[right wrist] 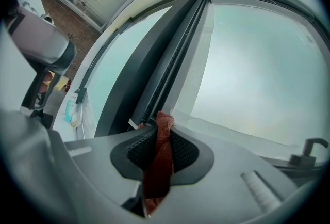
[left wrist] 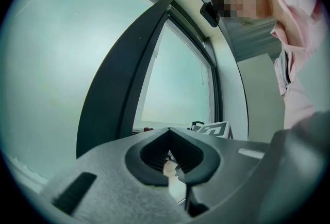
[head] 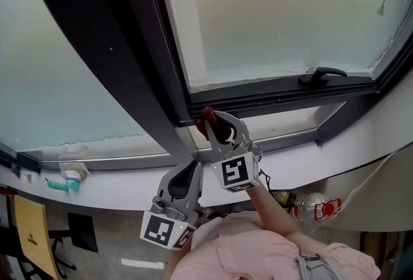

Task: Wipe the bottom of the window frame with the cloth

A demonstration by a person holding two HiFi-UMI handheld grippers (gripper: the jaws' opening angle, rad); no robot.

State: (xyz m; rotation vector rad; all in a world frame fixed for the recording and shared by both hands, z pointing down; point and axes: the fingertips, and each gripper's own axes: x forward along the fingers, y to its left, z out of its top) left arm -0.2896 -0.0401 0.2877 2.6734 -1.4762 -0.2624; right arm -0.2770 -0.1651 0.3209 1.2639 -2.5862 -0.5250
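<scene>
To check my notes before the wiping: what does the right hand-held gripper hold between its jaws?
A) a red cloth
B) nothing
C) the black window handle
A: in its own view the right hand-held gripper is shut on a red cloth.

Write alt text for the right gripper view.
The right gripper is clamped on a bunched red cloth, whose tip pokes out beside the lower corner of the dark window frame. Behind is frosted glass, with a black handle at lower right.
</scene>
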